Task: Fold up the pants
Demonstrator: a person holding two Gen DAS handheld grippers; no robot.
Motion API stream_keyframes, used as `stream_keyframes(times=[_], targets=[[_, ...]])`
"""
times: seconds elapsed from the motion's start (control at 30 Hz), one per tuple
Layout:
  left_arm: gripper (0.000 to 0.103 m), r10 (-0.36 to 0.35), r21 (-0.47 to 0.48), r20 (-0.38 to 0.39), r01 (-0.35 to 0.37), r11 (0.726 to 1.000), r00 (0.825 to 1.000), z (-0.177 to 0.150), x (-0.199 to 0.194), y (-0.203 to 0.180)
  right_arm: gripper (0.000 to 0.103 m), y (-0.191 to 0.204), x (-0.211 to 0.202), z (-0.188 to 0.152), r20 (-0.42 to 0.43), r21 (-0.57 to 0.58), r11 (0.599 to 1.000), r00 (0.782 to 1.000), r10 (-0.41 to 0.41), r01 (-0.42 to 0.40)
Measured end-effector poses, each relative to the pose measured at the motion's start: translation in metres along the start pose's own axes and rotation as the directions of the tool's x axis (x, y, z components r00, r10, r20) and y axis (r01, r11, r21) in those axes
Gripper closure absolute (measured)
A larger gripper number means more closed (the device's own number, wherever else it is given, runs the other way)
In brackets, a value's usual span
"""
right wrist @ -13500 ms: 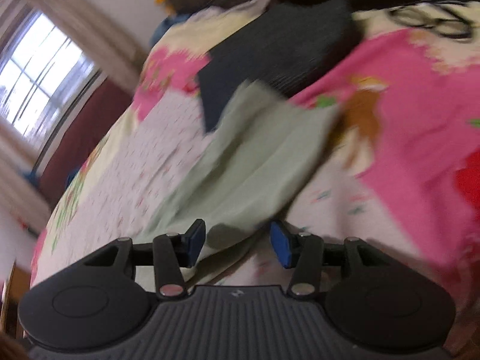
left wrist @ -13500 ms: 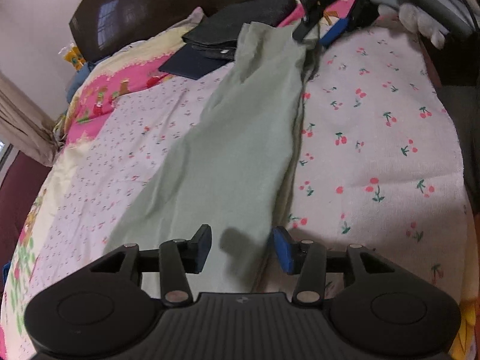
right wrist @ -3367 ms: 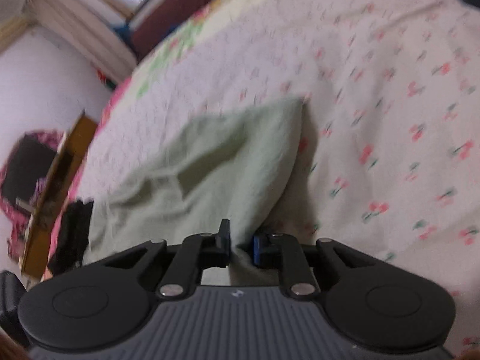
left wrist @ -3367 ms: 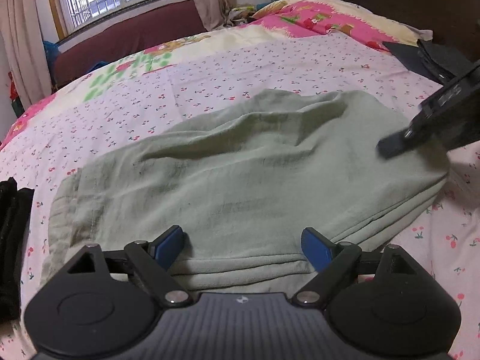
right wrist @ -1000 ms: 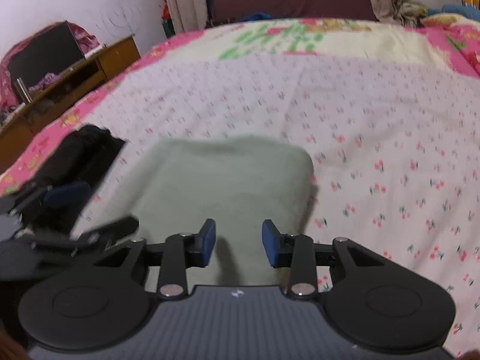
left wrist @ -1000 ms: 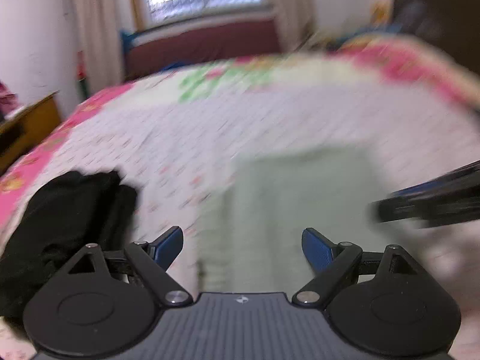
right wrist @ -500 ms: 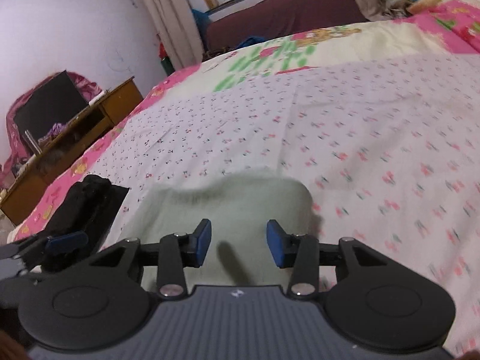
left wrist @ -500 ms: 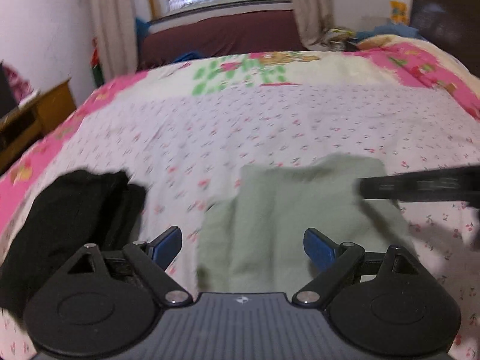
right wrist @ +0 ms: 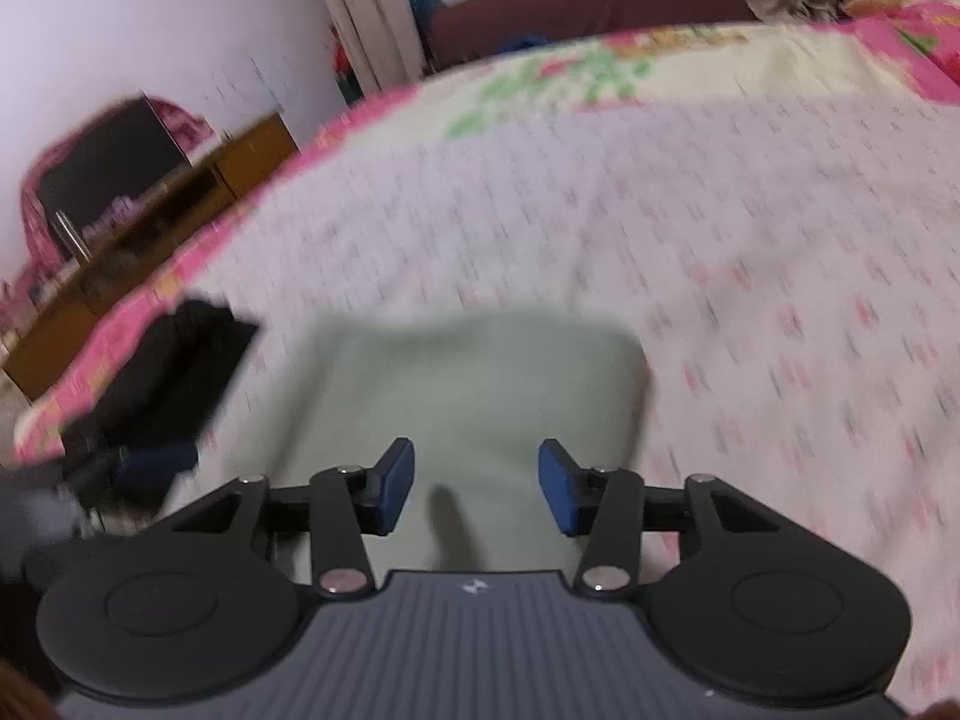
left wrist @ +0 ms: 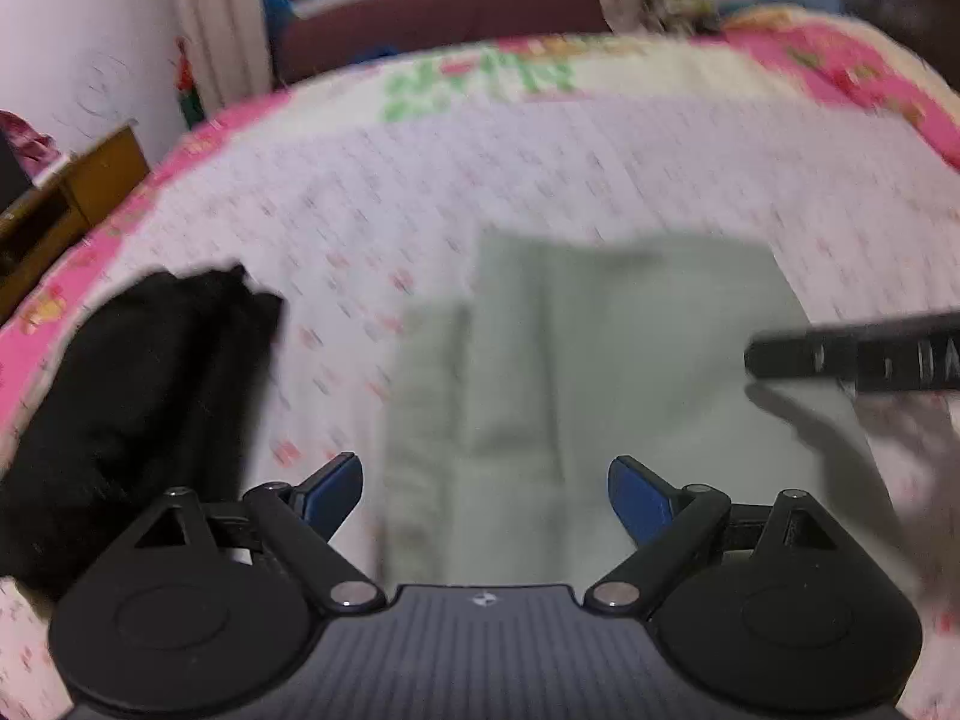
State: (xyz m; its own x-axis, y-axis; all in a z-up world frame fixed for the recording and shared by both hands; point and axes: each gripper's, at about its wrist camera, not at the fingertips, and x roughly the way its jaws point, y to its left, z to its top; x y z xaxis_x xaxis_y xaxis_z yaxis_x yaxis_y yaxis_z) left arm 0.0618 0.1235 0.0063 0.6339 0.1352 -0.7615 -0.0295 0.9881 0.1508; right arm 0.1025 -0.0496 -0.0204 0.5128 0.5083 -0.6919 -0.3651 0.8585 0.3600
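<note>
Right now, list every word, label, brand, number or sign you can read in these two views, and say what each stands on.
No text can be read.
Right gripper, seen from the side in the left wrist view: pale marks, too blurred to read.
Each gripper body: a small pale emblem, no letters.
Bedspread: printed pattern only, no words.

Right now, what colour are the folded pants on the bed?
Pale green pants, clearest in the right wrist view.

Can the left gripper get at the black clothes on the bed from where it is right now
Probably yes. The left gripper is open and empty above the folded green pants, and the black clothes lie beside the pants on the bedspread, with nothing between.
</note>
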Motion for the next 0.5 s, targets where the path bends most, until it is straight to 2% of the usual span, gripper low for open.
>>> stream_keyframes(times=[0.03,0.1,0.2,0.3,0.5], targets=[[0.001,0.001,0.005,-0.022,0.0,1.0,1.0,-0.004,0.004,-0.005,0.055,0.001,0.003,-0.008,-0.029,-0.013,1.0,1.0,-0.012,0.011],[0.001,0.014,-0.006,-0.031,-0.014,1.0,0.999,-0.007,-0.001,-0.008,0.055,0.008,-0.007,-0.014,-0.004,-0.056,0.997,0.999,-0.053,0.052],[0.001,0.015,-0.013,0.004,-0.015,1.0,1.0,-0.008,-0.023,-0.01,0.055,0.013,-0.032,-0.013,0.037,-0.032,0.999,0.999,-0.008,0.009],[0.001,0.02,-0.004,0.047,-0.019,1.0,0.999,-0.014,-0.043,-0.015,0.054,0.021,-0.046,-0.02,0.062,-0.04,0.999,0.998,-0.013,0.016],[0.001,-0.01,0.019,0.042,0.009,1.0,0.999,-0.032,-0.058,-0.037,0.054,0.021,-0.064,-0.048,0.055,-0.028,0.999,0.998,-0.017,0.019]])
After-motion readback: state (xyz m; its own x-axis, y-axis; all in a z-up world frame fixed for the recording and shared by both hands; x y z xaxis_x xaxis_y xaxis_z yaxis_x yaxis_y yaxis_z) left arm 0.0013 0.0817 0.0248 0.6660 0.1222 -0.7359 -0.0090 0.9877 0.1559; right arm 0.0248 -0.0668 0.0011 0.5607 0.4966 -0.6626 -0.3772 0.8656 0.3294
